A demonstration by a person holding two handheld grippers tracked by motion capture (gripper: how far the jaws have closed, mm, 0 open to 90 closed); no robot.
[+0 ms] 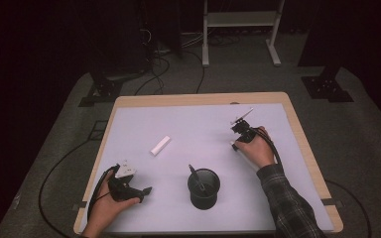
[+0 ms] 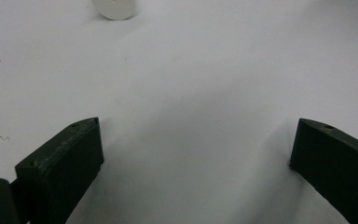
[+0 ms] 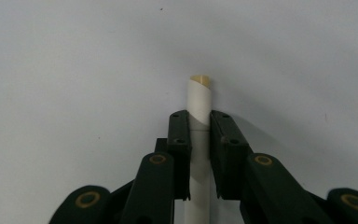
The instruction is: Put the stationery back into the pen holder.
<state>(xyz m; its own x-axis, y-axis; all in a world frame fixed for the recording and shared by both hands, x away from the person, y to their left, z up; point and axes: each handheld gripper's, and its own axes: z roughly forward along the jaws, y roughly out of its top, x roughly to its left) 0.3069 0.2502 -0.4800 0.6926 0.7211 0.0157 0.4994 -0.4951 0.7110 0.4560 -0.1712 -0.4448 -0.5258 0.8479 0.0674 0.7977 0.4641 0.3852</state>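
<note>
- Here, the right gripper clamped a paper-wrapped stick whose tip poked beyond its jaws; a loose grip could let it slide.
- The left gripper gaped, holding nothing, with 1 white roll well ahead.

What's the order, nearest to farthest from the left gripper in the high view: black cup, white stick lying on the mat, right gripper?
From the left gripper, at the table's near left:
1. White stick, up and slightly right, mid-mat.
2. Black cup, to its right, near edge; close to the stick's distance, so not a firm call.
3. Right gripper, far right.
</note>
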